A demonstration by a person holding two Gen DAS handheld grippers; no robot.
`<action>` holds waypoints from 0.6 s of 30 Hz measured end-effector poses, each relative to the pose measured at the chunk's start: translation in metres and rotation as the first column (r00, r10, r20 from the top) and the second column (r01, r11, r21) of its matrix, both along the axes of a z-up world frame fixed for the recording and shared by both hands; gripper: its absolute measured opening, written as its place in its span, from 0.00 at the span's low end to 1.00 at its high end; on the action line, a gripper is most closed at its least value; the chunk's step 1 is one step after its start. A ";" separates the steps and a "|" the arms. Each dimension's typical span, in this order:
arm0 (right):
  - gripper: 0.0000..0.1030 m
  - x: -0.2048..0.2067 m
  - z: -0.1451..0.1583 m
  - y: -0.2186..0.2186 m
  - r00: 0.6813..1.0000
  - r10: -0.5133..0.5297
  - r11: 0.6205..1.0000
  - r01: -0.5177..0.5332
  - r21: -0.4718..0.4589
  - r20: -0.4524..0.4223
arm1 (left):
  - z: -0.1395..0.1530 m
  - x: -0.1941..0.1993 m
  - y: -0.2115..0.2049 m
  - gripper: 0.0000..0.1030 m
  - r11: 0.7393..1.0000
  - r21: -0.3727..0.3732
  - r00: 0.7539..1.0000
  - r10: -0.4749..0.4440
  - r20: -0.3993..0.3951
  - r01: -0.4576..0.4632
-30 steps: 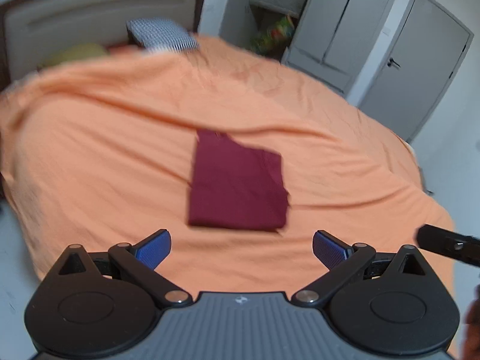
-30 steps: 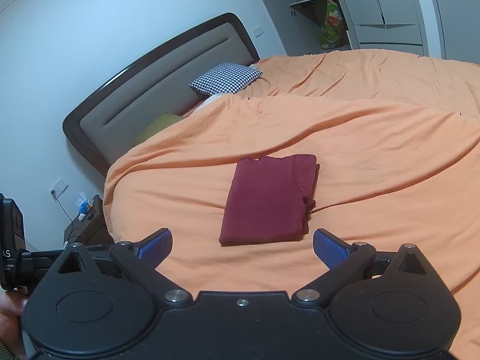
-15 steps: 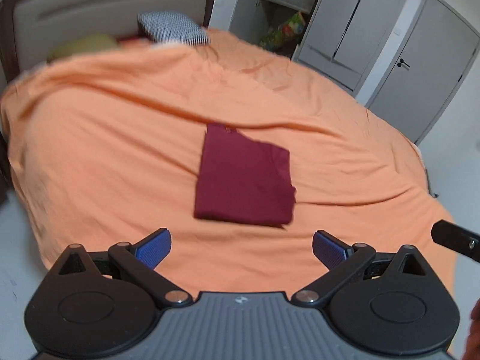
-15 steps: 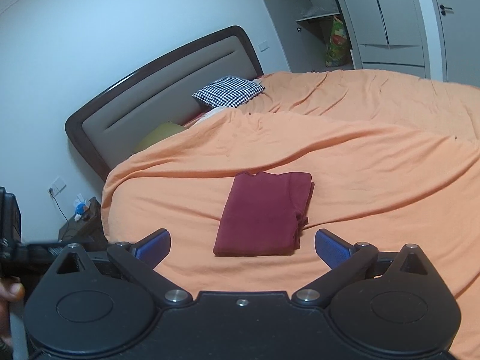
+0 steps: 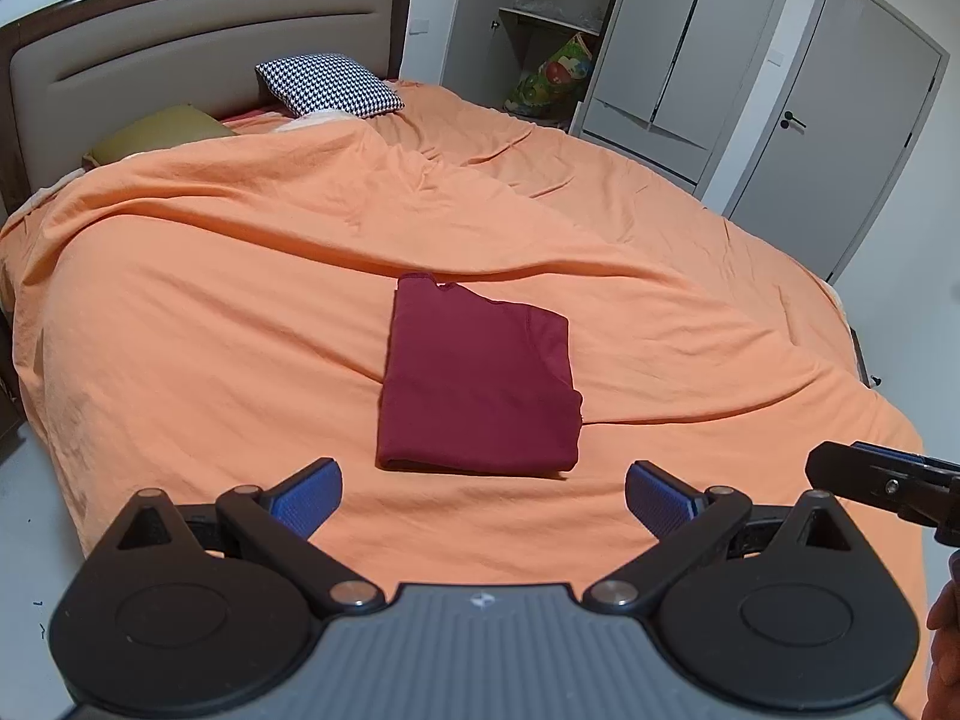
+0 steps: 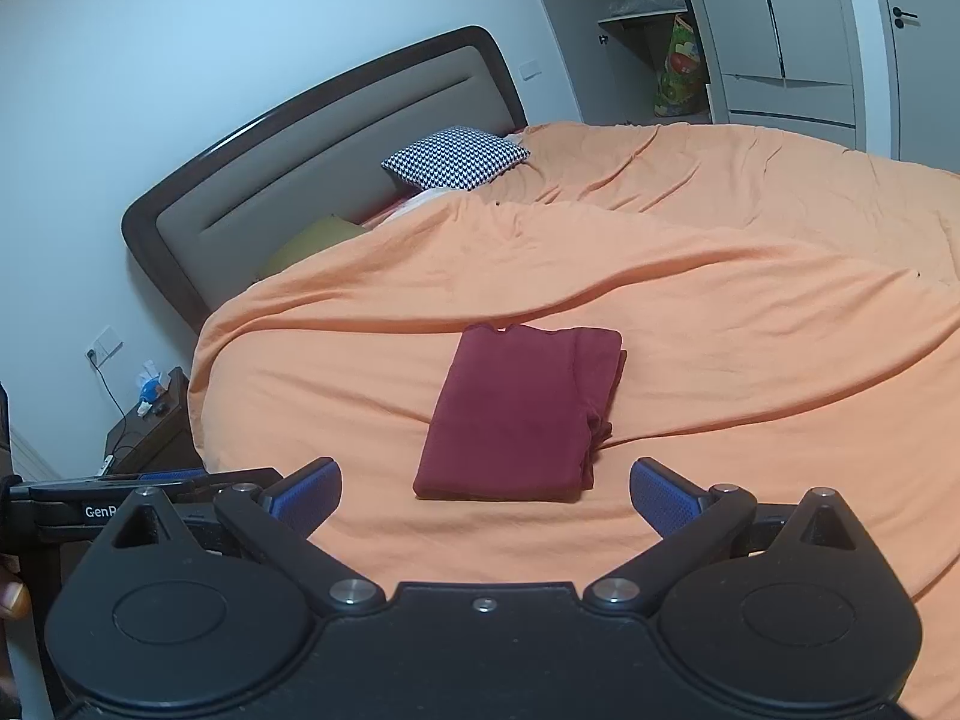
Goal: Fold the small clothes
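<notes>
The shirt (image 5: 477,381) lies folded into a compact rectangle on the bed (image 5: 198,324), near the middle of its near edge, with its stacked layers showing along the right side and a smooth folded edge toward the grippers. The left gripper (image 5: 483,495) hangs above the near edge with its jaws wide apart and nothing between them. The right gripper (image 6: 485,495) hangs beside it, equally wide and empty, well short of the cloth. Neither touches the shirt.

By the look of it, the folding of this piece is done, and the step in hand is the pull-back from it. No other garment shows on the bed. The next move probably calls for fetching another piece, or for a light tidying of the loose right-hand layers.
</notes>
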State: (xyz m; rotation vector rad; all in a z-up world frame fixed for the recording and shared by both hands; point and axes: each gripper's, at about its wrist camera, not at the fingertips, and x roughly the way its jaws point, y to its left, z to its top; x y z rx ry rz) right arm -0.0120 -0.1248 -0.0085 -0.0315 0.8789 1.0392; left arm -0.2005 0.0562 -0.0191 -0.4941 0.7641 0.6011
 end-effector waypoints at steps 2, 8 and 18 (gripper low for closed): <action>0.99 0.001 -0.001 0.002 1.000 0.001 1.000 -0.001 -0.003 0.001 | -0.001 0.002 0.001 1.00 1.000 -0.003 1.000 -0.004 0.004 0.004; 0.99 0.005 -0.002 0.006 1.000 0.000 1.000 0.000 -0.003 -0.004 | -0.001 0.007 0.003 1.00 1.000 -0.008 1.000 -0.009 0.005 0.009; 0.99 0.006 -0.001 0.007 1.000 0.001 1.000 -0.001 -0.004 -0.006 | 0.000 0.009 0.008 1.00 1.000 -0.017 1.000 -0.012 0.007 0.012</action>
